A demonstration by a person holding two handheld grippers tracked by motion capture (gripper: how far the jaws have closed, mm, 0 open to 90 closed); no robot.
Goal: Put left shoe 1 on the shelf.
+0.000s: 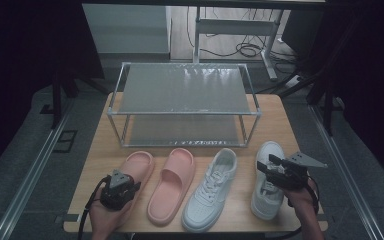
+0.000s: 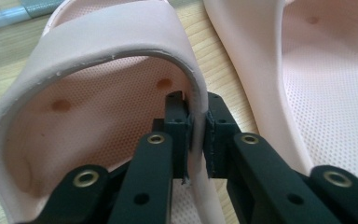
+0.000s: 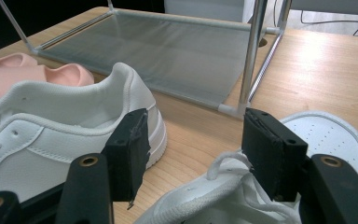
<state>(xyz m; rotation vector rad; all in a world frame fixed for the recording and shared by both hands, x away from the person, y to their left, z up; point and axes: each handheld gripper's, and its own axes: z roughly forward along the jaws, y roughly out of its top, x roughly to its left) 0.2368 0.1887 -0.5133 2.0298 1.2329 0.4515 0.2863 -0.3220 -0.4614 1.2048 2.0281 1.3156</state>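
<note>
l tongs pinching pink slipper strap; r tongs spread over sneaker; rack shelves bare

Two slides lie left of two sneakers (a near row) on the desk; the shoe rack stands behind them.

Front half of the table is pretty packed: two pink slides and two white sneakers sit side by side with only thin strips of wood between them. Behind them the two-tier rack blocks the middle. Both shelves are bare, and open strips of tabletop run down either side of it.
</note>
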